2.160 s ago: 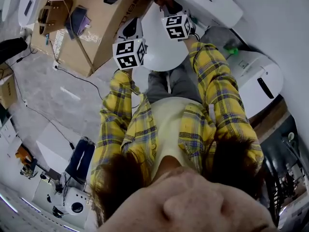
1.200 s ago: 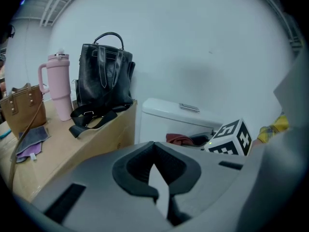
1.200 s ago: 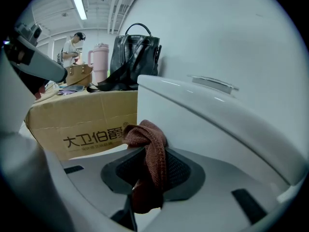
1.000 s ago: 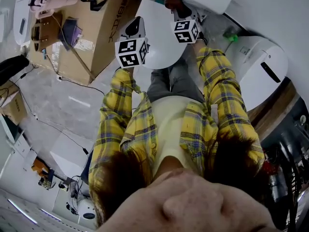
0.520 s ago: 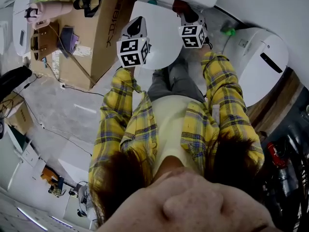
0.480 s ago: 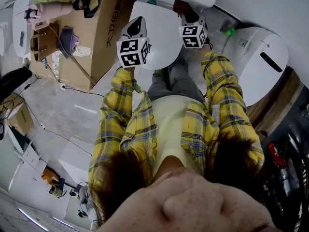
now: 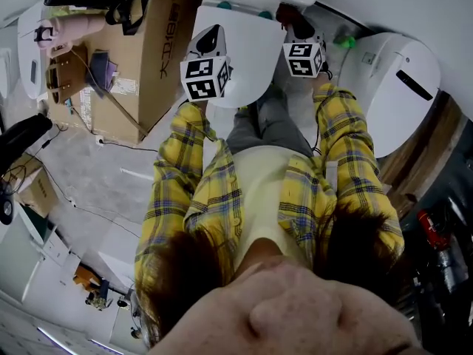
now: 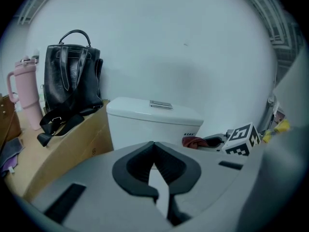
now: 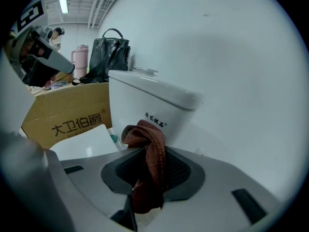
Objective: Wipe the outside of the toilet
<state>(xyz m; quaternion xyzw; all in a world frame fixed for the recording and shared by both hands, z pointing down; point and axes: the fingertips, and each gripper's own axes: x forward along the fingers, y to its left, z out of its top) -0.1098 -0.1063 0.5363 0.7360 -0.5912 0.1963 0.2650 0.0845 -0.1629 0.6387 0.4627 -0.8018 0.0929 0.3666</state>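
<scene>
My right tool (image 9: 147, 151) is clamped on a rust-brown cloth (image 9: 153, 129). The cloth is bunched above the jaws and hangs below them, just in front of the toilet (image 9: 145, 98) tank's side; I can't tell whether it touches. My left tool (image 8: 154, 146) has its jaws together on nothing, facing the tank. A cardboard box (image 8: 63, 144) carrying a black bag (image 8: 70, 76) stands left of the toilet.

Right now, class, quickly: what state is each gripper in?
Left gripper: closed, nothing between its jaws.
Right gripper: closed on the brown cloth.
</scene>
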